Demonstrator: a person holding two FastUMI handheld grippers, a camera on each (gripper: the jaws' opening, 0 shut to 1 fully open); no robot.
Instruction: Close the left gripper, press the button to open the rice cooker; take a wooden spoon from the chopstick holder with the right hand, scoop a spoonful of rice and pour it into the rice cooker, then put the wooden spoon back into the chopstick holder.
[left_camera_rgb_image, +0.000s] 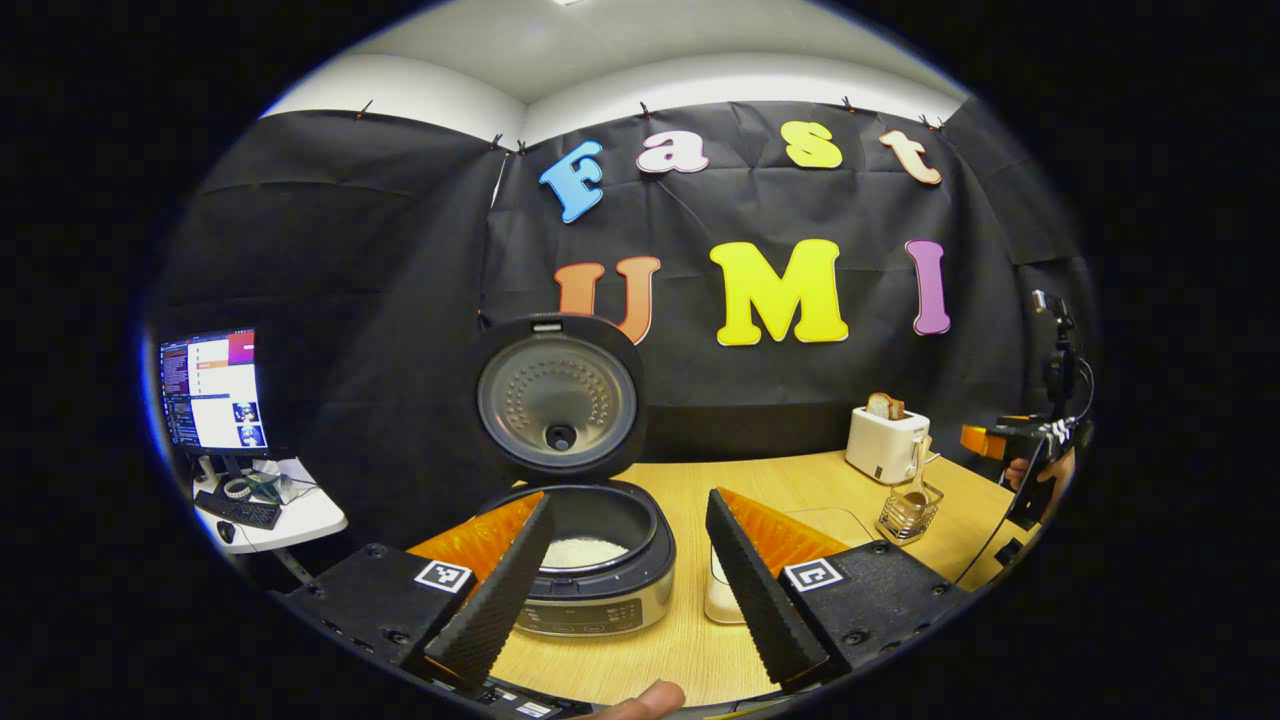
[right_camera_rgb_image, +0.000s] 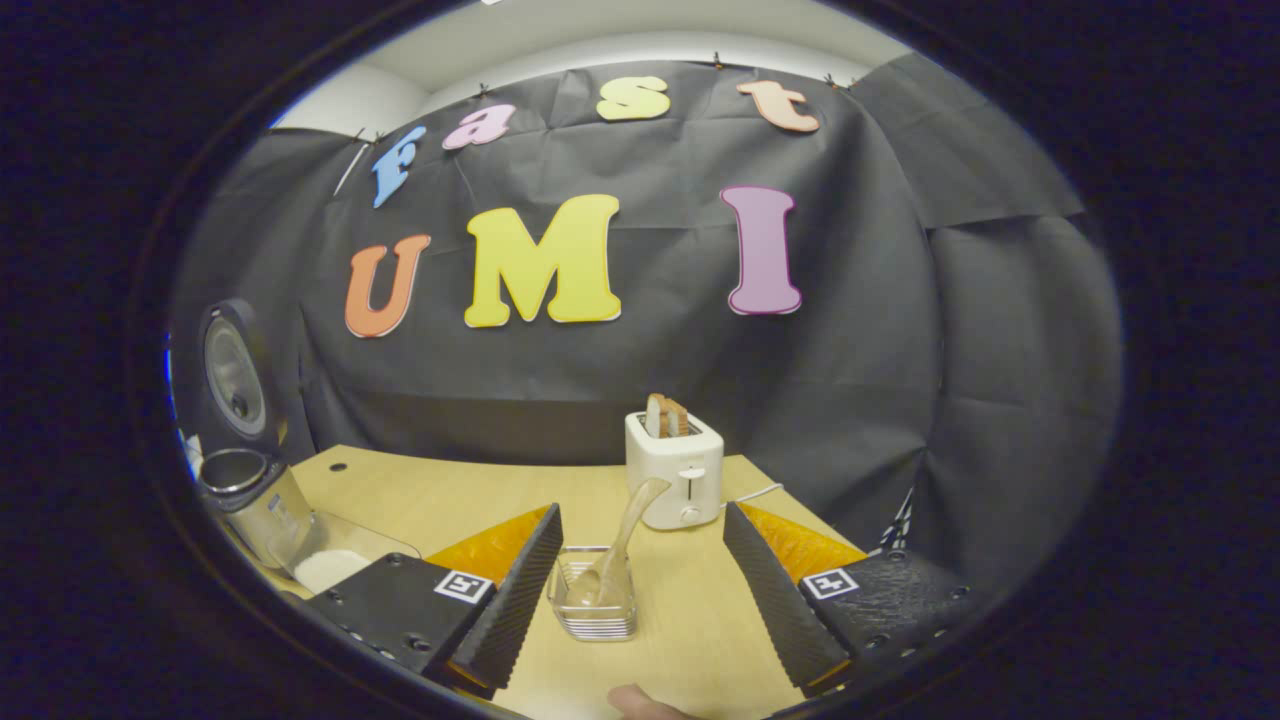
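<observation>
Fingertip skin (left_camera_rgb_image: 640, 698) shows at the very bottom of the left gripper view, just under the left tongs (left_camera_rgb_image: 625, 560), whose two fingers stand spread wide with nothing between them. Beyond them the rice cooker (left_camera_rgb_image: 590, 580) sits near the desk's (left_camera_rgb_image: 770, 480) front left edge, its lid (left_camera_rgb_image: 557, 400) swung up and standing upright, white rice (left_camera_rgb_image: 583, 550) lying in the inner pot. Just right of the cooker a clear container (left_camera_rgb_image: 722, 590) rests on the desk, partly hidden by one finger. Toward the desk's back right stands a white toaster (left_camera_rgb_image: 882, 445) with bread in its slot, and in front of it the chopstick holder (left_camera_rgb_image: 910, 512) with the wooden spoon (left_camera_rgb_image: 915, 480) standing in it.

Seen from the right gripper view, the right tongs (right_camera_rgb_image: 640, 575) are also spread apart and grip nothing; the holder (right_camera_rgb_image: 595, 595) lies between the fingers without touching either, the spoon (right_camera_rgb_image: 625, 535) leaning up and to the right inside it. Behind it is the toaster (right_camera_rgb_image: 675, 470). Near the desk's left edge stand the open cooker (right_camera_rgb_image: 250, 490) and the container with rice (right_camera_rgb_image: 335, 565).
</observation>
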